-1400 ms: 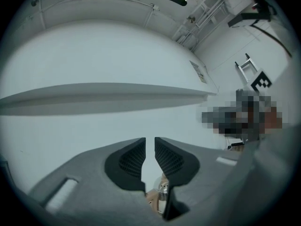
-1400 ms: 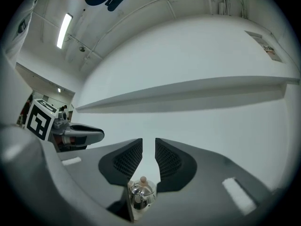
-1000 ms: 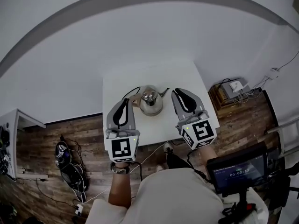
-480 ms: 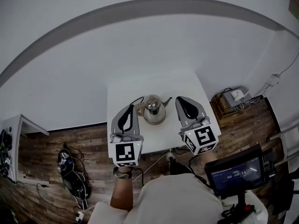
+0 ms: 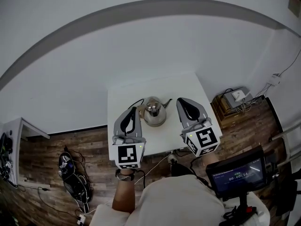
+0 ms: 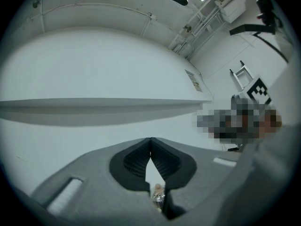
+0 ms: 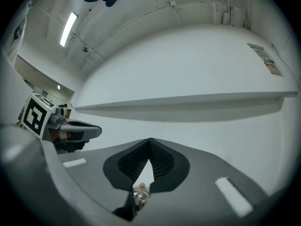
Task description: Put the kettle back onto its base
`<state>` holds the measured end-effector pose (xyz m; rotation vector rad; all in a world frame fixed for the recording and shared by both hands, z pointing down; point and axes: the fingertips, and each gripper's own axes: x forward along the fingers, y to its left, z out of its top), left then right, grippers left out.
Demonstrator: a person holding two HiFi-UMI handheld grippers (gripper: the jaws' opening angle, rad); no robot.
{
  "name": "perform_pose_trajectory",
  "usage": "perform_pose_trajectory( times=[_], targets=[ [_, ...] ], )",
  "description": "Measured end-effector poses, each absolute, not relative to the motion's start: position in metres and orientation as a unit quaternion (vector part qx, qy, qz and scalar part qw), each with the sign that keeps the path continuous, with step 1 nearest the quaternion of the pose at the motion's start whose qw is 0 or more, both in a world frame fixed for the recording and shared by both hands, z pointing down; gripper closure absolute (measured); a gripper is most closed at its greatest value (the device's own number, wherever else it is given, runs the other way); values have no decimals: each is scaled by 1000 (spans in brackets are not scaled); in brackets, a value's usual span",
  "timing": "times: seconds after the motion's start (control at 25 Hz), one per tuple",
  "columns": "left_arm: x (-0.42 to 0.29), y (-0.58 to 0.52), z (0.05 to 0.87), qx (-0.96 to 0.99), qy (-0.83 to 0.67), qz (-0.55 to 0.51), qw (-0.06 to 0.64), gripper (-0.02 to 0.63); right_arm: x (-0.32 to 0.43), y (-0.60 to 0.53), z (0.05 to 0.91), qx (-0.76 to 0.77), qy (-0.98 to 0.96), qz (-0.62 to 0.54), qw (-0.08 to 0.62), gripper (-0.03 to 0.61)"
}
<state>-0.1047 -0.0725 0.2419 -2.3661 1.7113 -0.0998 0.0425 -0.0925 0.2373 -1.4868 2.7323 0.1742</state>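
The kettle [image 5: 154, 111] stood on the white worktop [image 5: 162, 86] between the left claw [image 5: 132, 110] and right claw [image 5: 181, 101], both pressed together and empty. Grabbed by its rounded, shiny body (likely slippery), it might slide or tip.

Looks down on a small white worktop [image 5: 188, 86] pushed against a plain white wall [image 5: 141, 46], with wood-plank floor [image 5: 51, 142] on either side. Shows a low wooden stand [image 5: 220, 103] at the right (a white box and cords on top), a corner of white furniture [image 5: 16, 126] at the far left and a tangle of cables [image 5: 73, 173] on the planks. Catches, higher up, a strip light [image 7: 68, 28] on the ceiling.
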Motion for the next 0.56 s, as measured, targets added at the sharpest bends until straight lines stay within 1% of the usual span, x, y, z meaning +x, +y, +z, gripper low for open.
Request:
perform_pose_trajectory(
  times=[0.56],
  targets=[
    [-104, -75, 248, -807, 581, -31, 103, 607, 39, -92, 244, -468, 882, 50, 9, 578]
  ],
)
